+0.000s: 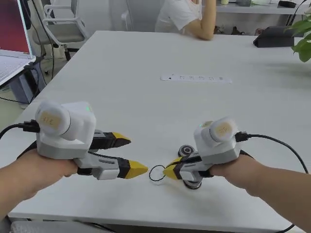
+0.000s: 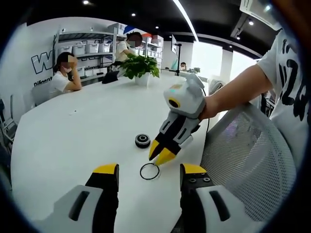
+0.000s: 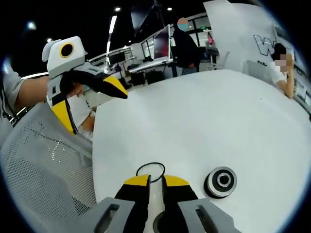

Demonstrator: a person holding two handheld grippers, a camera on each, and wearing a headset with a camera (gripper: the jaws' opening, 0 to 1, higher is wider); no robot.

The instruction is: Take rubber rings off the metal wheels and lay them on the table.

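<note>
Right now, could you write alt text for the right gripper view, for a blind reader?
The right gripper, jaws nearly closed, meets the near edge of a thin black rubber ring lying on the white table. A metal wheel lies to the ring's right; the left gripper, jaws open, hangs at upper left.

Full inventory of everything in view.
rubber ring: 1, black, on table at right gripper's tips
metal wheels: 2, dark; one beyond right gripper, one beneath it
table: 1, white
flat strip: 1, white, mid-table
laptop: 1, far left
chairs: 2; grey far left, white mesh near edge
plant: 1, green, far right
black item: 1, far right edge
other people: 2+; one seated far side, one standing beyond
left gripper: yellow tips, open
right gripper: yellow tips, nearly closed
</note>
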